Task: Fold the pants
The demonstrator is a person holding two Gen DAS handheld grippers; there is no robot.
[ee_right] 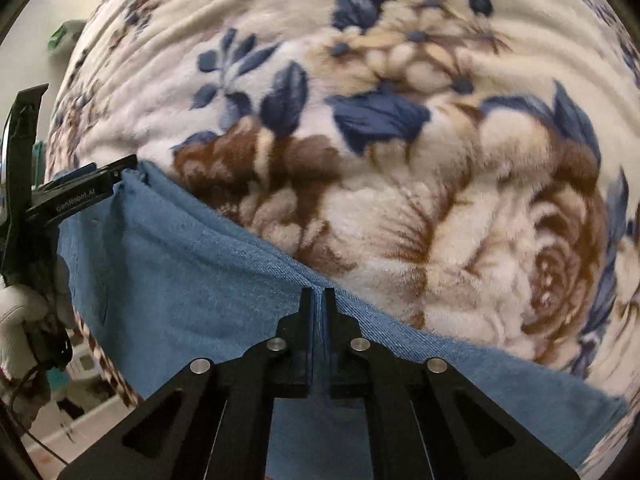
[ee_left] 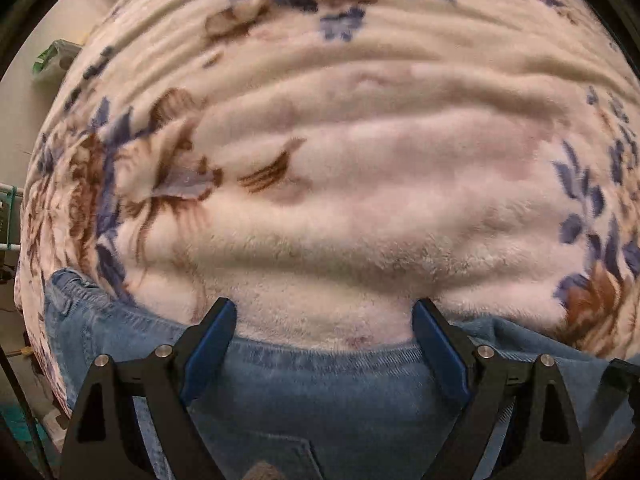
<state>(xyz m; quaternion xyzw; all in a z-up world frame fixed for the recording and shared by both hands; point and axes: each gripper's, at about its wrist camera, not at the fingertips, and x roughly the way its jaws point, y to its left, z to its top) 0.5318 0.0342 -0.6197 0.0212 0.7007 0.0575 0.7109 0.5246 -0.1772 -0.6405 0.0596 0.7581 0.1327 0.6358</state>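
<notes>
At the near edge of the bed, the blue denim pants (ee_right: pixel 192 280) lie flat on a floral fleece blanket (ee_right: pixel 400 160), their folded edge running as one long diagonal line from upper left to lower right in the right wrist view. The right tool (ee_right: pixel 319 294) sits right on that edge, its fingers pressed narrow together with a pinch of denim between them, so it holds the pants about midway along their length. The left tool (ee_left: pixel 324 316) hovers above the same edge further along, jaws spread wide, with nothing between them but bare blanket (ee_left: pixel 360 200) and the denim rim (ee_left: pixel 320 360) just below. In the right wrist view the left tool (ee_right: pixel 80 192) shows at the far left end of the cloth, carried by a white-gloved hand (ee_right: pixel 24 312).

The long axis of the pants joins the two tools, so the next fold likely depends on the left one closing on its own end. The blanket is thick, soft and rippled, which may drag on the cloth. Beyond the bed, a pale wall and floor clutter show dimly.
</notes>
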